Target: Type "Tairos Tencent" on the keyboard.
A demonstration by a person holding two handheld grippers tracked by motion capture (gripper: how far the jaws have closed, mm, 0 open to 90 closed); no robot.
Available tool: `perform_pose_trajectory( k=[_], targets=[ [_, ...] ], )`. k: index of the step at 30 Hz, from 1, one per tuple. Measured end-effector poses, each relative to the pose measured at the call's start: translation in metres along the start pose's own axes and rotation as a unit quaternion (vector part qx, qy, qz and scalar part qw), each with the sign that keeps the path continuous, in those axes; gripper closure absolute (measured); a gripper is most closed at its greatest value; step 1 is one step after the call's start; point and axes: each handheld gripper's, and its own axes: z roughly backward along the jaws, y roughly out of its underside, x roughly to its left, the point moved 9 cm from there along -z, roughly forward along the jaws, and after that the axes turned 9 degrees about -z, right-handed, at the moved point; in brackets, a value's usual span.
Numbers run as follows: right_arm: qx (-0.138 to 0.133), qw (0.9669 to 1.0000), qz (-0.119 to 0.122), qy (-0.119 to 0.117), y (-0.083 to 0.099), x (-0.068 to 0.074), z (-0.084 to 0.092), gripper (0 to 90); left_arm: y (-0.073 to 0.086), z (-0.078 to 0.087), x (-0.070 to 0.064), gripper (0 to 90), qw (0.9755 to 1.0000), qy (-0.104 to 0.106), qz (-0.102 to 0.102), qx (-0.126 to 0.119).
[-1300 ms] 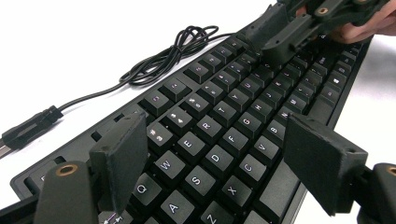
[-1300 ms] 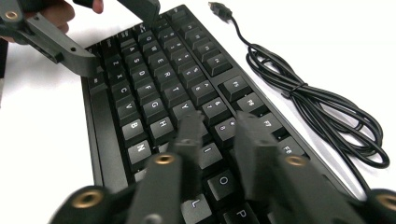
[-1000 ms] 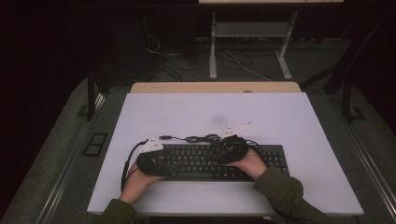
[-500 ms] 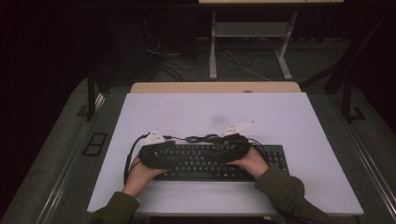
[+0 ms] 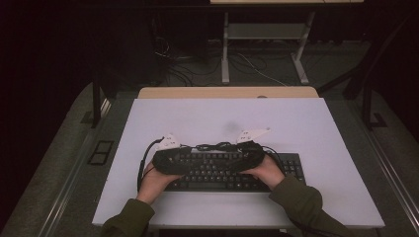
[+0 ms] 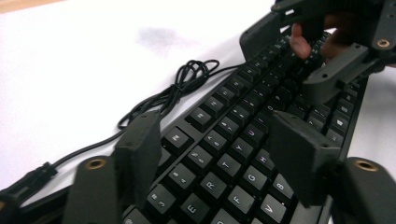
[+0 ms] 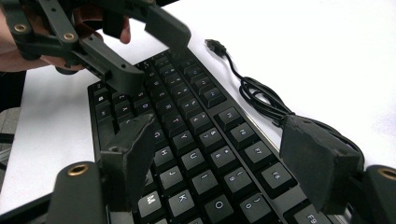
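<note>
Hovering tools (image 5: 212, 159) — black keyboard (image 5: 225, 178) beneath

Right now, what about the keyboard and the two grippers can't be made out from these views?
- High view: keyboard middle hidden under both grippers; key legends too small.
- Left gripper view: left gripper open; jaw tips touching the keys or not is unclear.
- Right gripper view: cable end hidden behind a jaw of the right gripper.
</note>
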Motion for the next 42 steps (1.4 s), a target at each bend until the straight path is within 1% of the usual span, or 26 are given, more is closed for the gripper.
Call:
perform_pose_trajectory(
  k=[2, 4, 5, 9, 11, 14, 15, 21, 36, 42],
  targets=[
    [-0.001, 1.0, 0.0, 0.0, 0.0, 0.0, 0.0, 26.3, 0.001, -0.001, -0.002, 41.2, 1.0, 0.004, -0.003, 0.003],
    [-0.001, 1.0, 0.001, 0.001, 0.0, 0.0, -0.001, 26.1, 0.002, -0.002, -0.002, 45.7, 0.9999, 0.008, -0.003, 0.007],
    [0.0, 1.0, 0.001, 0.001, 0.0, 0.0, -0.001, 26.2, 0.003, -0.002, -0.002, 49.7, 0.9999, 0.01, -0.003, 0.008],
    [0.002, 1.0, 0.001, -0.001, 0.001, 0.001, -0.001, 26.1, 0.004, -0.003, -0.004, 61.3, 0.9997, 0.017, -0.005, 0.014],
    [0.003, 1.0, 0.001, 0.0, 0.002, 0.002, -0.002, 26.1, 0.006, -0.004, -0.005, 65.7, 0.9996, 0.021, -0.004, 0.018],
    [0.004, 1.0, 0.003, 0.0, 0.002, 0.002, -0.003, 26.1, 0.008, -0.007, -0.006, 71.8, 0.9992, 0.029, -0.008, 0.026],
    [0.005, 1.0, 0.003, 0.0, 0.003, 0.002, -0.003, 26.1, 0.009, -0.007, -0.007, 74.4, 0.9991, 0.031, -0.006, 0.028],
    [0.006, 1.0, 0.002, 0.0, 0.003, 0.001, -0.003, 26.2, 0.012, -0.01, -0.009, 88.1, 0.9984, 0.04, -0.01, 0.038],
    [0.008, 1.0, 0.004, 0.002, 0.004, 0.002, -0.004, 26.2, 0.02, -0.015, -0.006, 89.1, 0.9973, 0.034, -0.008, 0.064],
    [0.007, 1.0, 0.003, 0.002, 0.004, 0.002, -0.004, 26.2, 0.022, -0.016, -0.006, 89.2, 0.9967, 0.033, -0.013, 0.073]
  ],
)
